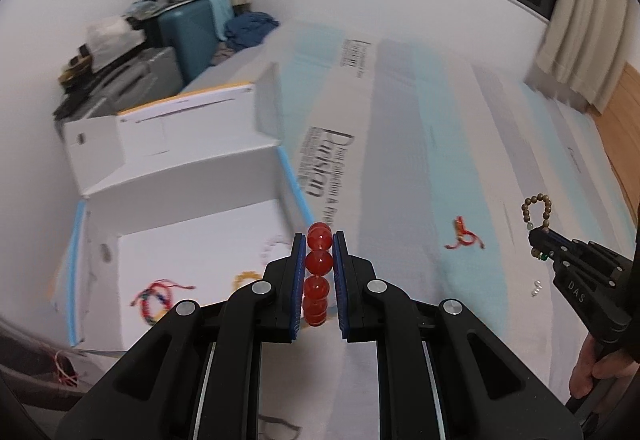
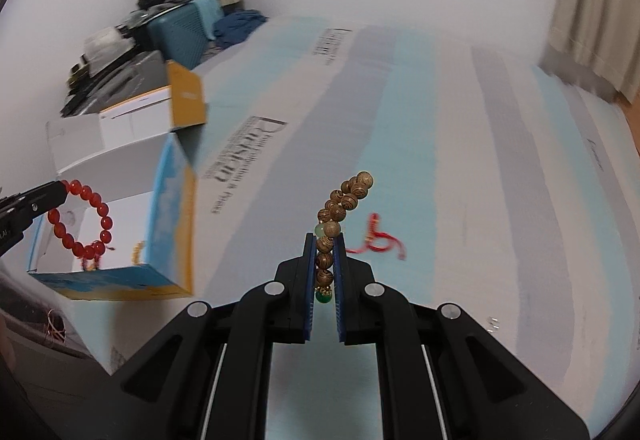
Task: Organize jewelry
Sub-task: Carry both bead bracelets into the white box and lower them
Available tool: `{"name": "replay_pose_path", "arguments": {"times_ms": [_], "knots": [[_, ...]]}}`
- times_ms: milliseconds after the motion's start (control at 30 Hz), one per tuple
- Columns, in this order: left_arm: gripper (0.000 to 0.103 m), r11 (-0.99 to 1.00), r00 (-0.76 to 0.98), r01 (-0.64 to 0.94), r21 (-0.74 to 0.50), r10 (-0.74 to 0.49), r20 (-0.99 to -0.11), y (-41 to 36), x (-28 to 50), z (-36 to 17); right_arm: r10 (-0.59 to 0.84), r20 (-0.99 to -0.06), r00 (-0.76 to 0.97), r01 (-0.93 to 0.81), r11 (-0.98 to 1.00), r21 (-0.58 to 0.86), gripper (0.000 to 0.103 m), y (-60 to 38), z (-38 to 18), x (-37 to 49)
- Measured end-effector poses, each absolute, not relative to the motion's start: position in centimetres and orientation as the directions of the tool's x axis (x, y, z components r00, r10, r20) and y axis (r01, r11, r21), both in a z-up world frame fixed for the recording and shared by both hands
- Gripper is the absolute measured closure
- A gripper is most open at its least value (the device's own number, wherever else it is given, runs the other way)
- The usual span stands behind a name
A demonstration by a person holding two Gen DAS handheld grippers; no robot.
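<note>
My left gripper (image 1: 319, 240) is shut on a red bead bracelet (image 1: 319, 260) and holds it in the air beside the open white box (image 1: 192, 240); it also shows in the right wrist view (image 2: 84, 224). My right gripper (image 2: 325, 240) is shut on a brown wooden bead bracelet (image 2: 344, 200) with a green bead, held above the bed; it also shows in the left wrist view (image 1: 538, 214). A red cord bracelet (image 2: 376, 240) lies on the bedsheet. Inside the box lie a multicoloured string bracelet (image 1: 158, 296), a yellow one (image 1: 244, 278) and a pale one (image 1: 272, 246).
The striped bedsheet (image 1: 420, 144) covers the bed. A small silver piece (image 2: 493, 323) lies on it at the right. Suitcases and clothes (image 1: 168, 36) are piled at the back left by the wall. A curtain (image 1: 580, 40) hangs at the right.
</note>
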State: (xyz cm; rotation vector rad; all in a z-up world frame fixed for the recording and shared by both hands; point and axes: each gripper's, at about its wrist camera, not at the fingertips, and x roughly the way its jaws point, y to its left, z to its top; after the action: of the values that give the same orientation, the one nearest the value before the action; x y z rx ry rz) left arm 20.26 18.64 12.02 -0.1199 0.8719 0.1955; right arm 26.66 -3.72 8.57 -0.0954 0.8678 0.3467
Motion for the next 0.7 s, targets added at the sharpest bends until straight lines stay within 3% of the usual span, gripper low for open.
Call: {"name": "replay_pose_path", "arguments": {"times_ms": [433,700], "knots": [[0.09,0.937,0.603,-0.35,-0.019,0.209,-0.77,28.1,15.6,12.4,0.353,-0.758,0.549,-0.497,0.866,0.044,0.096,9.1,9.6,23.8],[0.09,0.913,0.554,-0.407,-0.03,0.221,-0.803,32.3,14.9,10.1,0.35,-0.805,0.479,-0.57,0.821,0.018,0.096,16.8,7.7,22.7]]}}
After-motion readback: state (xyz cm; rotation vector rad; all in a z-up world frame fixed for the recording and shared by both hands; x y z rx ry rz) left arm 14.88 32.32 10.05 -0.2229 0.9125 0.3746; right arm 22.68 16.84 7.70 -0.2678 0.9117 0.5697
